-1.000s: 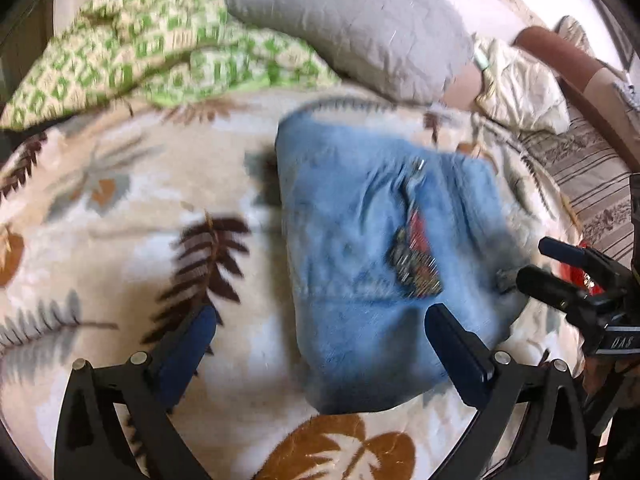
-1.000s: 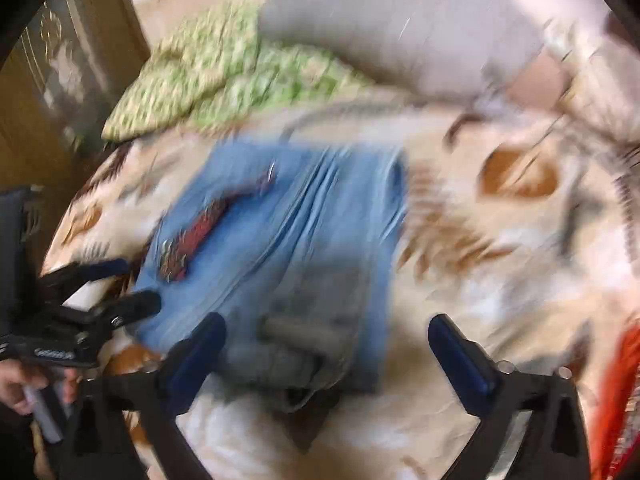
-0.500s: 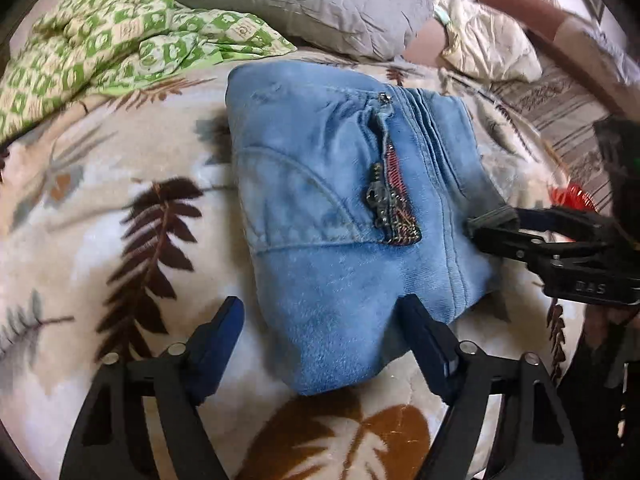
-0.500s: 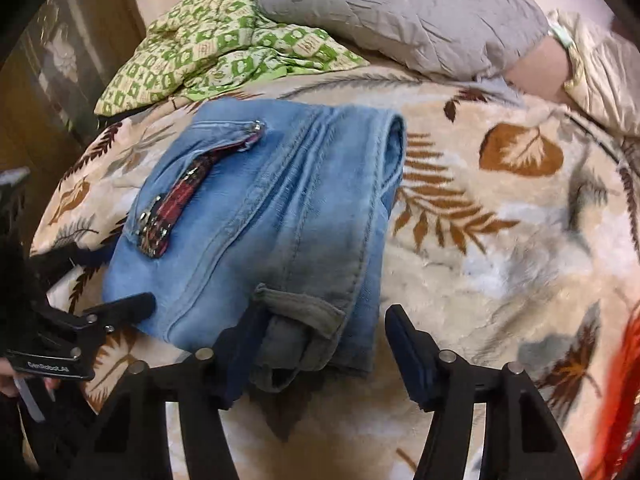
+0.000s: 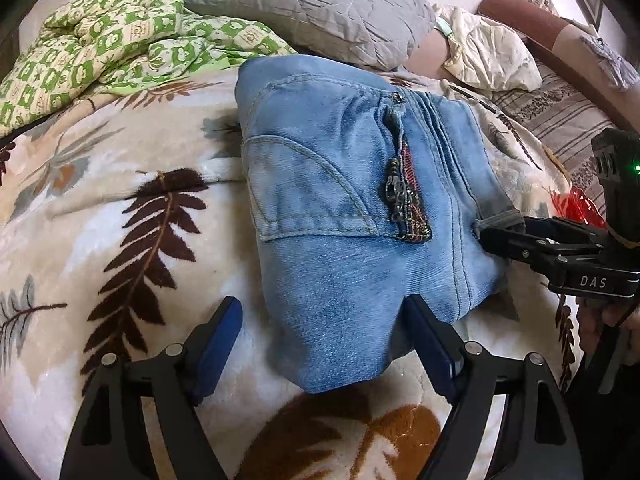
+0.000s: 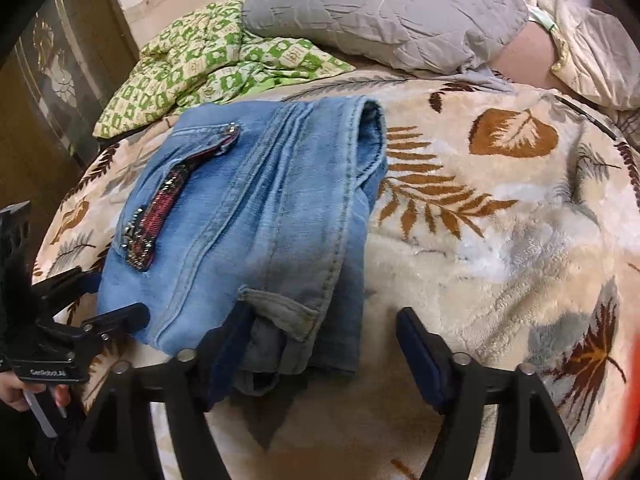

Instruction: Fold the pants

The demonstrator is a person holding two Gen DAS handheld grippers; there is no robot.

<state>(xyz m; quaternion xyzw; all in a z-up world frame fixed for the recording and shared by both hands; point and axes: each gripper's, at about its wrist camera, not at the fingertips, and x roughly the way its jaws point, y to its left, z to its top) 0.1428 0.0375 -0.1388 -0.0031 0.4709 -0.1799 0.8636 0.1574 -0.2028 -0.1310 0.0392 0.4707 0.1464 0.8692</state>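
The light blue jeans [image 5: 344, 216] lie folded into a compact bundle on the leaf-print blanket [image 5: 120, 208], with a zip pocket and red trim on top. My left gripper [image 5: 324, 344] is open, its fingers straddling the bundle's near edge without gripping. In the right wrist view the jeans [image 6: 248, 220] sit left of centre. My right gripper [image 6: 320, 356] is open at the bundle's near corner, where a grey cuff [image 6: 276, 320] sticks out. Each gripper also shows in the other's view, the right one [image 5: 504, 236] and the left one [image 6: 100, 300].
A grey pillow [image 5: 312, 4] and a green checked quilt [image 5: 104, 44] lie behind the jeans. A cream cloth [image 5: 488, 56] and striped bedding [image 5: 560, 120] are at the far right. A wooden cabinet [image 6: 52, 92] stands left of the bed. Something red [image 5: 576, 208] lies by the right gripper.
Both grippers have moved in close to the bundle's near edge and narrowed somewhat while staying open. The jeans stay folded and lie still.
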